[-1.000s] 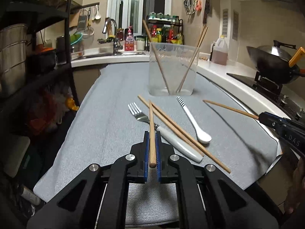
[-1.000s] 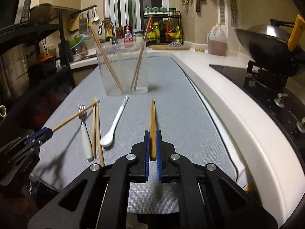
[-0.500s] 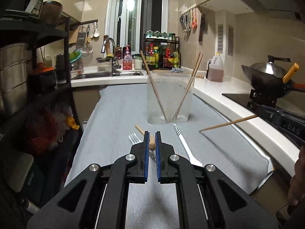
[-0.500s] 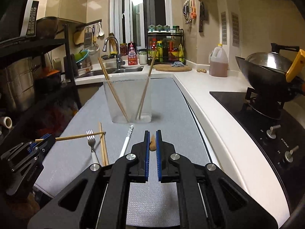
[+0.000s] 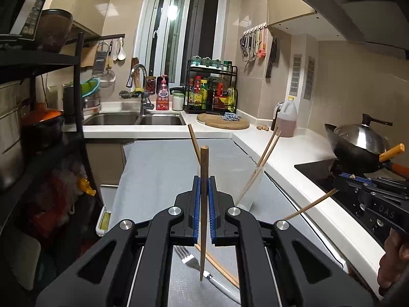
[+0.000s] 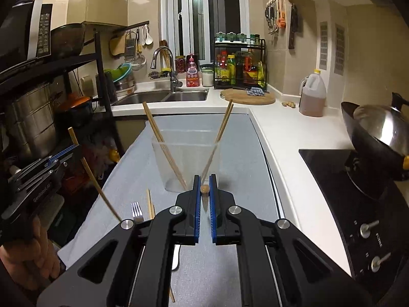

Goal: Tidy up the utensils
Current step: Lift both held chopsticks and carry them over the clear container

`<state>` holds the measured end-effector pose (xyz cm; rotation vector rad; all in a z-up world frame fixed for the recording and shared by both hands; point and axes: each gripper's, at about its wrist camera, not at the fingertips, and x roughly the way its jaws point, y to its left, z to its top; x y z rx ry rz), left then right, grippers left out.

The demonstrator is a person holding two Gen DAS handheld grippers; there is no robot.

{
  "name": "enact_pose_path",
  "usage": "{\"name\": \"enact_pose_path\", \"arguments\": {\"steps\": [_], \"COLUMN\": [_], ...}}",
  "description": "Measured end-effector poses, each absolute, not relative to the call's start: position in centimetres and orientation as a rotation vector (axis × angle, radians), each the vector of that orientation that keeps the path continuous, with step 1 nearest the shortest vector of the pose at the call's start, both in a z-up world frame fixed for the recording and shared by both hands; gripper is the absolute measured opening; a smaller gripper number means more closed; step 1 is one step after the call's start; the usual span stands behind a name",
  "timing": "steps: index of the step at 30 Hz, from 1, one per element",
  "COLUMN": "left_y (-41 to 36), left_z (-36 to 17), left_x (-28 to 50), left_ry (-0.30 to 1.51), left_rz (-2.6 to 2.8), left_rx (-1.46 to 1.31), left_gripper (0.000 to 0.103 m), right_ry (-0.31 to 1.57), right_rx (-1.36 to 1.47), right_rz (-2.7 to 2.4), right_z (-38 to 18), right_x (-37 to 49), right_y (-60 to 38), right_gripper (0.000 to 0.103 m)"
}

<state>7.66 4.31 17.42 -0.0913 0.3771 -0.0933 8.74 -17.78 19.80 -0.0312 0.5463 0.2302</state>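
Chopstick (image 5: 203, 204) clenched in left gripper (image 5: 204, 192), another (image 6: 204, 188) in right gripper (image 6: 204, 192); fork (image 5: 190, 259) partly hidden.

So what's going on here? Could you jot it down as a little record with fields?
Place: kitchen, grey mat on the counter
Left tool: shut on a chopstick, held almost upright
Right tool: shut on a chopstick, seen end-on
Cup: clear, upright on the mat, chopsticks already leaning inside
On the mat: fork, loose chopsticks
Nearby: sink, wok on the stove
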Motion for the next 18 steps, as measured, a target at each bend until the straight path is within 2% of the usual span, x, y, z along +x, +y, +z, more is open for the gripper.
{"name": "enact_pose_path", "arguments": {"steps": [18], "left_y": [4.2], "left_z": [20.1], "left_x": [13.0], "left_ry": [0.485], "left_rz": [-0.132], "left_rx": [-0.119], "left_gripper": [0.006], "right_ry": [0.593], "right_rx": [-0.017], "right_rz": [0.284], "right_z": [24.4], "right_x": [13.5], "right_y": [-16.9], "right_gripper": [0.006]}}
